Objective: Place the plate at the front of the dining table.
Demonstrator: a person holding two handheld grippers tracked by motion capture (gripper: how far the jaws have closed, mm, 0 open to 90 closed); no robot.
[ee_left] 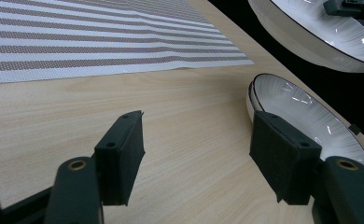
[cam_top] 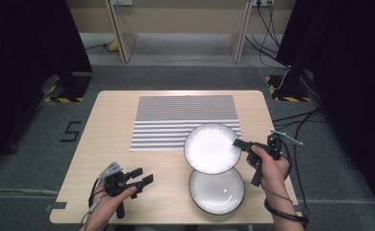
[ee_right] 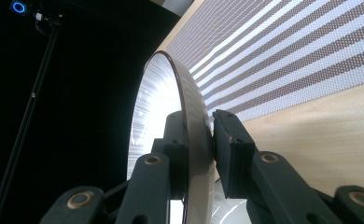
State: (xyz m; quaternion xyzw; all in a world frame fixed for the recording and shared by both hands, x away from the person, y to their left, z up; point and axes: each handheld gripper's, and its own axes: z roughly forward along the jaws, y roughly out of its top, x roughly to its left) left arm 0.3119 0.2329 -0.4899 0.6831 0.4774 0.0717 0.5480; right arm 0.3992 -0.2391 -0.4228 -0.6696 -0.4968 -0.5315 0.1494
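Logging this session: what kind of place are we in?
Likely a lab recording station: a wooden table on grey carpet, black curtains on both sides, loose floor cables, and hazard-taped stand bases.

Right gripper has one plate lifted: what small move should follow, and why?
Probably carry it toward the grey-and-white striped mat and lower it: the right gripper clamps the rim of the lifted white dark-rimmed plate, which overhangs the second white plate on the table.
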